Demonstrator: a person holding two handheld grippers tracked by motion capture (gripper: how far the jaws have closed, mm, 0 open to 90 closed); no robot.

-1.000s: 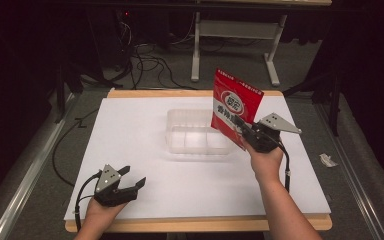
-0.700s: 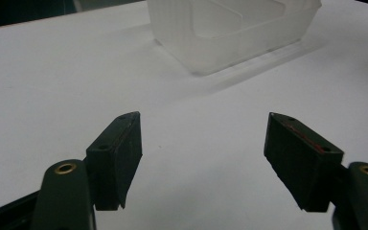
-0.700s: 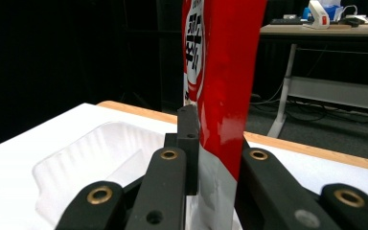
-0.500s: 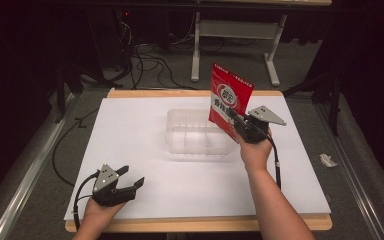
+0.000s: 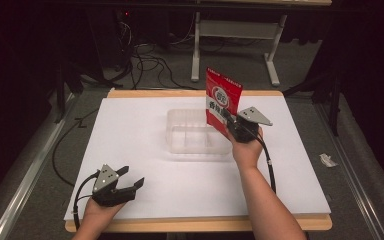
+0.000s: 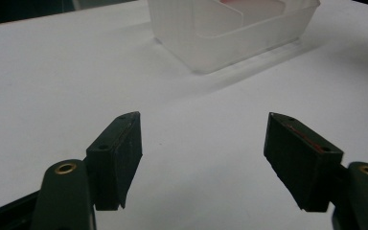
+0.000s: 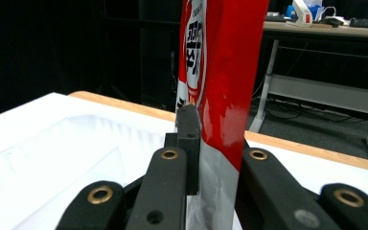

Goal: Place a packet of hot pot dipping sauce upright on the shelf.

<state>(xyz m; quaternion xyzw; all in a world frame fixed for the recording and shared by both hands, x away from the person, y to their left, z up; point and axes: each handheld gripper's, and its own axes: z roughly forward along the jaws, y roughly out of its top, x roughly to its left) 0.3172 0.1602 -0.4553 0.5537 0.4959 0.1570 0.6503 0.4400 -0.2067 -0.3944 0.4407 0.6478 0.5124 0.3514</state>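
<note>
In the high view, the right gripper (image 5: 232, 125) sits just right of the frame's centre, its jaws clamped together on the lower part of a red packet (image 5: 222, 99) that stands upright above them, printed with a round white emblem and characters. The packet rises from the jaws toward the upper middle of the frame, and its lower edge hangs over the right end of a clear plastic container (image 5: 192, 137) that rests on the white table (image 5: 130, 130) at the centre of the frame. In the right gripper view, the red packet (image 7: 215, 76) runs up the middle of the frame from between the two black jaws, pinched edge-on, with the pale container (image 7: 52, 153) spreading across the lower left. The left gripper (image 5: 130, 180) lies in the lower left of the high view, low over the white surface and well apart from the packet, its jaws spread apart with nothing between them. In the left gripper view, the container (image 6: 230, 28) sits at the upper centre of the frame, beyond the parted jaws, with a reddish tint showing through its far wall.
</note>
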